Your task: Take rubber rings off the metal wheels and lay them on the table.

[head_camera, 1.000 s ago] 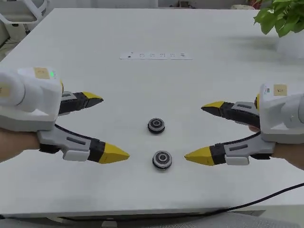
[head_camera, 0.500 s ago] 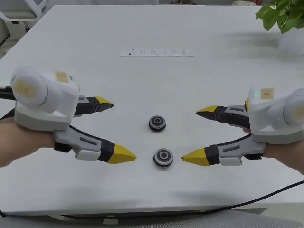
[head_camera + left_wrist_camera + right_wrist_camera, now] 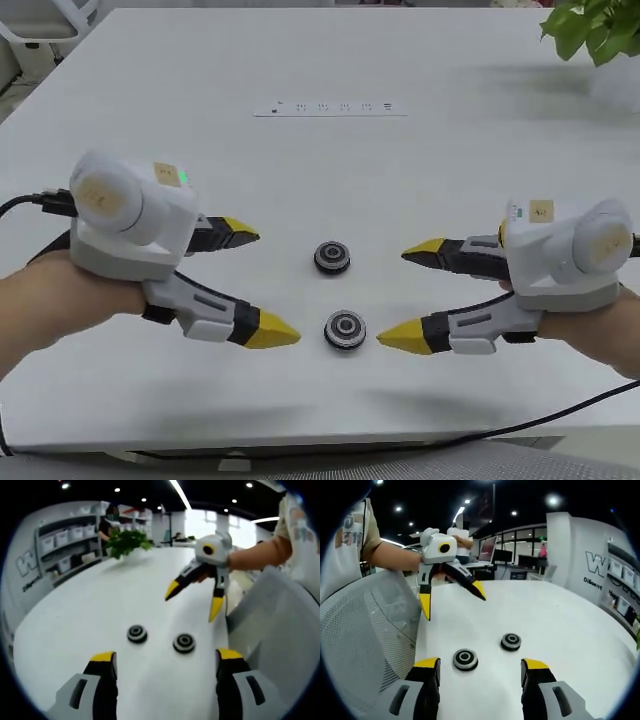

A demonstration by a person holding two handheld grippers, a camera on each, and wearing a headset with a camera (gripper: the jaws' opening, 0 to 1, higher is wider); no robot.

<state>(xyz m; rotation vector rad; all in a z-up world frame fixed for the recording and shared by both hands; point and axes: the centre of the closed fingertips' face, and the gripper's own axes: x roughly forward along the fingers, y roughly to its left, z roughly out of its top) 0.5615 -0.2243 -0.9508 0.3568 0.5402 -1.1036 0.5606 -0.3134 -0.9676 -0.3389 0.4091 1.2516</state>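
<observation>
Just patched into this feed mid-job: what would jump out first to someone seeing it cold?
Two yellow-tipped claws, the left claw and the right claw, both open, point inward at each other over the white table. Between them lie two small dark-rimmed metal wheels: the near wheel sits between the claws' nearer tips, and the far wheel lies just behind it. Neither wheel is touched.

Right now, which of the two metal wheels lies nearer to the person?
The near wheel, the lower one in the head view. The far wheel lies beyond it, toward the power strip.
</observation>
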